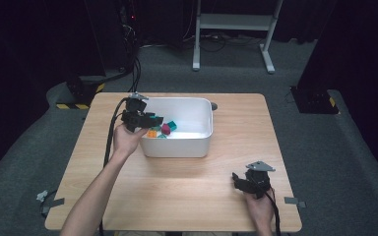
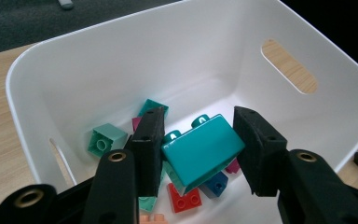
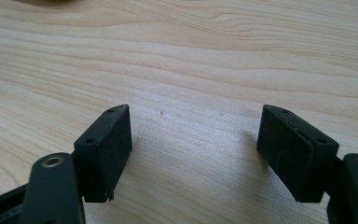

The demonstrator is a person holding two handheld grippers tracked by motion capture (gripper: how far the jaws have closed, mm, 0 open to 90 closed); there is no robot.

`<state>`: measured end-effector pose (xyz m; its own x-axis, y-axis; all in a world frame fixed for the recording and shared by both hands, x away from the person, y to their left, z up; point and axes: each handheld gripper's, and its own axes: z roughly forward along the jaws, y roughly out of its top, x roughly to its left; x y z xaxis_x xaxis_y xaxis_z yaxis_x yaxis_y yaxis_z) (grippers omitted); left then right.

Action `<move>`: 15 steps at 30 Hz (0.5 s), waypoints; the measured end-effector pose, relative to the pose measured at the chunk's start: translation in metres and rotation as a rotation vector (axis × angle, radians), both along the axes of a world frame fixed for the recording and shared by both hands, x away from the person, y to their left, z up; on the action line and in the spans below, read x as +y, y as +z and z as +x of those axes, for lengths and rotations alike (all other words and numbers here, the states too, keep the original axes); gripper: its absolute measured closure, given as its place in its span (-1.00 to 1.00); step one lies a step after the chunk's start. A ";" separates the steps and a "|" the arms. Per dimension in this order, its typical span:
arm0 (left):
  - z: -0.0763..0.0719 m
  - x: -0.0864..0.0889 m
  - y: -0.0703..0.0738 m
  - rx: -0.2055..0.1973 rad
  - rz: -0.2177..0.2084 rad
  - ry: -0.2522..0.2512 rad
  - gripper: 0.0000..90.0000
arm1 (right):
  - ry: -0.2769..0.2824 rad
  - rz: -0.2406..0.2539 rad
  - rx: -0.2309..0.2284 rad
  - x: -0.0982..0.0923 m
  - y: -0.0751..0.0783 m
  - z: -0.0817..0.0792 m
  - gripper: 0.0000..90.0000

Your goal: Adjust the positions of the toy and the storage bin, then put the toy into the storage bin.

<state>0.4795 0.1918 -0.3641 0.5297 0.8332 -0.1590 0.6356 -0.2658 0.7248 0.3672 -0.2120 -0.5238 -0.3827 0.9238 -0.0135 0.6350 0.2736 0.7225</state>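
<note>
**Inspector A:** Left tongs (image 2: 198,149): jaws clamped on a teal brick (image 2: 203,151), pads pressed to its two sides, studs pointing away. Position?

**Inspector B:** Held above the white bin (image 2: 121,60), over its left end in the high view. The bin sits on the bench (image 1: 177,187), left of centre towards the far edge.

**Inspector A:** Contents below the held brick?

**Inspector B:** Loose bricks on the bin floor: a mint one (image 2: 105,140), a red one (image 2: 184,198), a blue one (image 2: 214,184), others partly hidden.

**Inspector A:** Right tongs (image 3: 193,149)?

**Inspector B:** Jaws wide, nothing between them, just bare wood. They sit at the near right of the bench, well apart from the bin.

**Inspector A:** Any writing?

**Inspector B:** No brand, label or lettering legible on brick, bin or tongs.
</note>
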 end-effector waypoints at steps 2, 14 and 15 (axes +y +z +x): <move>0.004 -0.001 -0.004 0.009 0.004 0.003 0.22 | 0.000 0.000 0.000 0.000 0.000 0.000 -0.42; 0.011 -0.005 -0.011 0.018 0.014 0.013 0.21 | 0.000 0.001 0.000 0.000 0.000 0.000 -0.42; 0.012 -0.005 -0.012 0.022 0.023 0.012 0.21 | 0.000 0.001 0.000 0.000 0.000 0.000 -0.42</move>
<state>0.4910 0.1868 -0.3759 0.5164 0.8430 -0.1507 0.6543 -0.2749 0.7045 0.3672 -0.2120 -0.5238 -0.3829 0.9237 -0.0129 0.6351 0.2733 0.7225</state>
